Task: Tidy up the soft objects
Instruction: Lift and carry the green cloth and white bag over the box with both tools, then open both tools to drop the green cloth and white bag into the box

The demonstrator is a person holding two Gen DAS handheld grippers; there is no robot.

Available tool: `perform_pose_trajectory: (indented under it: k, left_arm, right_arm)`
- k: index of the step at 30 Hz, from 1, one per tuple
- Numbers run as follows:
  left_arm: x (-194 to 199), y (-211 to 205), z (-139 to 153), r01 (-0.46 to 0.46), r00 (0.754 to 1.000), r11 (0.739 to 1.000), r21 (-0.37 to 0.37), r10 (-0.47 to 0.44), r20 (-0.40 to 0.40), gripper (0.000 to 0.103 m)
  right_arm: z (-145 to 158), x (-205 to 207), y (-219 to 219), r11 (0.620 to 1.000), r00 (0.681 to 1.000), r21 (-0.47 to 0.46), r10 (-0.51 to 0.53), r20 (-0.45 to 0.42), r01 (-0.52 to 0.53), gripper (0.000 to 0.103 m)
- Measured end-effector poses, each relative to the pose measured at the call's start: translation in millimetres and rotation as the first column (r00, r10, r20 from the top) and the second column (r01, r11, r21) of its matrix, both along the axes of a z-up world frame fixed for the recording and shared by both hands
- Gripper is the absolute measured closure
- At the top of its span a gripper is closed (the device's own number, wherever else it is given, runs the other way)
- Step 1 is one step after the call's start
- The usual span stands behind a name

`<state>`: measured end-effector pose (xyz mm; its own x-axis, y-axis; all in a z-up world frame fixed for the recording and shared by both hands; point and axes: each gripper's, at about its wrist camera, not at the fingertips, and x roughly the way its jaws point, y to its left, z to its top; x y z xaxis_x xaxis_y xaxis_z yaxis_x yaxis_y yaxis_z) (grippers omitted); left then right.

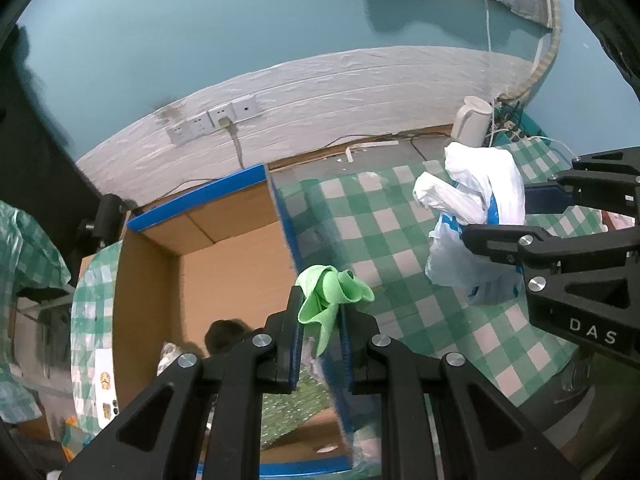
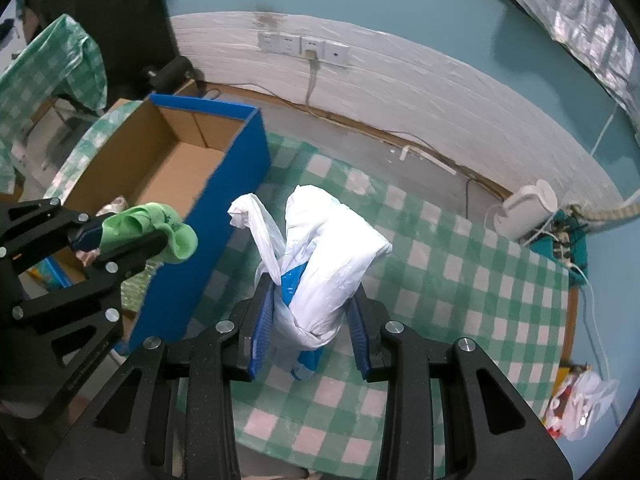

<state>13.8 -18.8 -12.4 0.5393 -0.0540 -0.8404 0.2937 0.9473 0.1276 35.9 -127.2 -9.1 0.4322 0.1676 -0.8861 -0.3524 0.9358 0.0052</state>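
My left gripper (image 1: 320, 312) is shut on a crumpled green cloth (image 1: 332, 292) and holds it over the right wall of the blue cardboard box (image 1: 224, 248). The cloth (image 2: 148, 232) and left gripper (image 2: 132, 240) also show in the right wrist view, above the box's near end (image 2: 240, 184). My right gripper (image 2: 310, 308) is shut on a white plastic bag with blue print (image 2: 324, 256), held above the green checked tablecloth (image 2: 460, 300). The bag (image 1: 476, 216) and right gripper (image 1: 496, 216) show at the right of the left wrist view.
The box holds several soft items at its near end (image 1: 224, 336). A white kettle (image 2: 528, 208) and a power strip with cables (image 2: 564, 244) stand at the table's far right. Another plastic bag (image 2: 580, 404) lies at the right edge. Wall sockets (image 2: 304, 48) are behind.
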Motion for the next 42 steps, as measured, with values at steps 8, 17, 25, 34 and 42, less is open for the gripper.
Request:
perform_pose_trajectory:
  k: [8, 17, 25, 34, 42]
  left_arm:
    - [0.6, 34.0, -0.1, -0.059, 0.998, 0.998, -0.012, 0.059, 0.001, 0.087]
    - [-0.2, 65.5, 1.3, -0.110, 0.994, 0.994, -0.026, 0.110, 0.004, 0.087]
    - [1.3, 97.6, -5.2, -0.169, 0.986, 0.985, -0.031, 0.169, -0.012, 0.087]
    - [5.1, 124.7, -20.2, -0.233, 0.972, 0.972, -0.022, 0.231, -0.051, 0.087]
    - [2.7, 138.3, -26.4, -0.263, 0.963, 0.965, -0.025, 0.260, -0.073, 0.086]
  right_arm:
    - [3.1, 4.5, 29.7, 0.999, 0.999, 0.003, 0.044, -0.002, -0.044, 0.070]
    - [6.3, 10.9, 66.4, 0.996, 0.996, 0.008, 0.094, -0.004, -0.094, 0.070]
    - [5.4, 17.2, 100.0, 0.990, 0.990, 0.026, 0.139, -0.013, -0.139, 0.070]
    - [-2.7, 20.0, 129.8, 0.982, 0.982, 0.048, 0.184, -0.032, -0.182, 0.070]
    - [-12.8, 24.5, 145.6, 0.980, 0.980, 0.057, 0.192, -0.052, -0.189, 0.067]
